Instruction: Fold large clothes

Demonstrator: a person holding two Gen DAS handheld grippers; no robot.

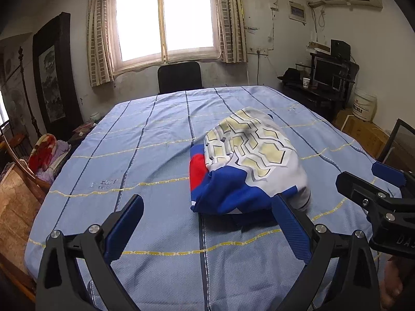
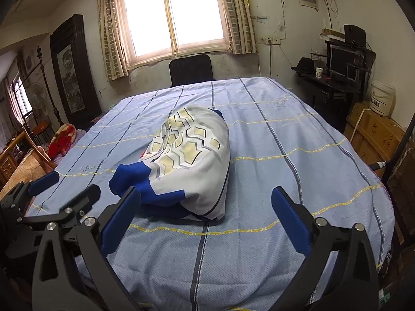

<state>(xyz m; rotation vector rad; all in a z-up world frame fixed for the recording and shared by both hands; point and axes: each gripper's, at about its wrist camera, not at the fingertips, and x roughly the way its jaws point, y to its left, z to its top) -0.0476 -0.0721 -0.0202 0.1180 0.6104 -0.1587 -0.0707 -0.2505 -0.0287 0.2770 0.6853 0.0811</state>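
Observation:
A bundled garment (image 1: pixel 249 160), white with yellow hexagon print plus blue and red parts, lies in a heap on the table's blue striped cloth (image 1: pixel 145 134). It also shows in the right wrist view (image 2: pixel 189 160). My left gripper (image 1: pixel 207 207) is open and empty, just short of the heap's near edge. My right gripper (image 2: pixel 206 202) is open and empty, its left finger close to the heap's blue corner. Each gripper shows in the other's view, the right one (image 1: pixel 384 194) at the right, the left one (image 2: pixel 64 194) at the left.
A black chair (image 1: pixel 179 76) stands at the table's far side under the window. A desk with a monitor (image 1: pixel 326 72), a white bucket (image 1: pixel 364 106) and cardboard boxes (image 2: pixel 376 134) stand at the right. A framed picture (image 1: pixel 52 83) and a red blanket (image 1: pixel 42 153) are at the left.

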